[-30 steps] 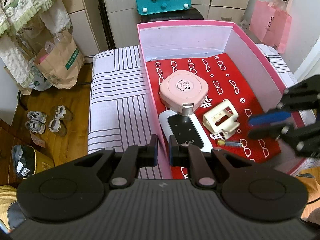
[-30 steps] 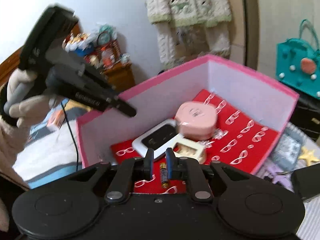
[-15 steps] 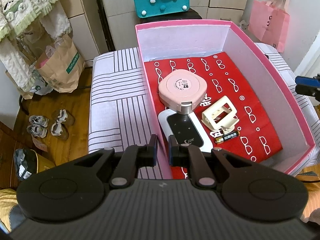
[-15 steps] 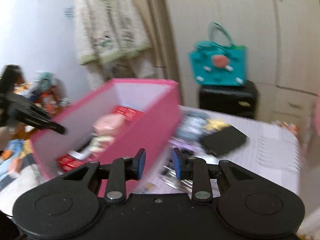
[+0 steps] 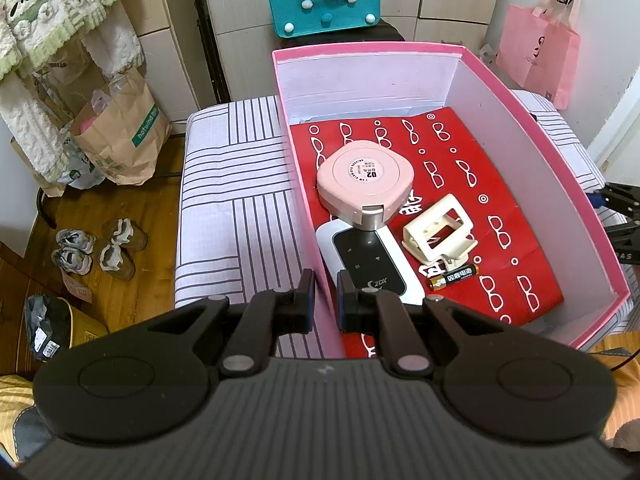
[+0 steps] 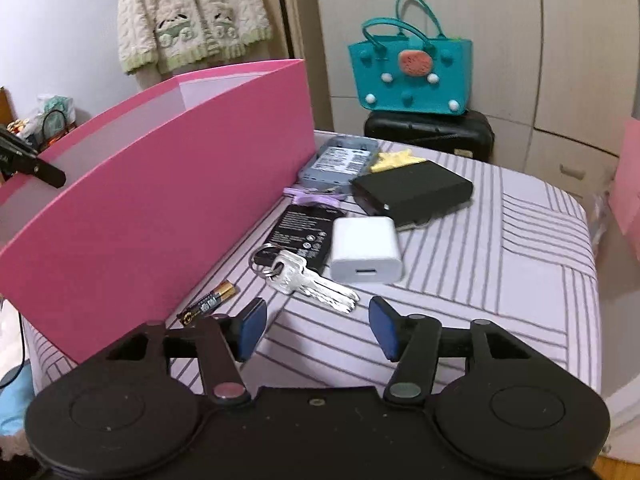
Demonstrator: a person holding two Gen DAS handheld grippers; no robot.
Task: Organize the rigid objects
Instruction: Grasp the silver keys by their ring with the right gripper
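Observation:
My left gripper (image 5: pixel 325 298) is shut on the near left wall of the pink box (image 5: pixel 552 148). On the box's red liner lie a pink rounded case (image 5: pixel 364 178), a white and black device (image 5: pixel 370 268), a cream plastic holder (image 5: pixel 438 232) and an AA battery (image 5: pixel 454 276). My right gripper (image 6: pixel 316 320) hovers outside the box (image 6: pixel 160 200) over the striped surface, its jaws opening with nothing between them. Just ahead of it lie a bunch of keys (image 6: pixel 308 276), a white charger (image 6: pixel 366 250), a flat black battery pack (image 6: pixel 306 228) and a second AA battery (image 6: pixel 208 302).
Farther along the striped surface (image 6: pixel 500 248) sit a black box (image 6: pixel 412 192), a grey-blue device (image 6: pixel 338 162), a yellow star (image 6: pixel 394 160) and a purple ribbon (image 6: pixel 316 200). A teal bag (image 6: pixel 408 76) rests on a black case behind. Paper bags and shoes are on the floor at left.
My right gripper left the box, swung over its right wall and came down over the striped surface, its jaws spreading apart. The AA battery now lies in the box. The left gripper has not moved.

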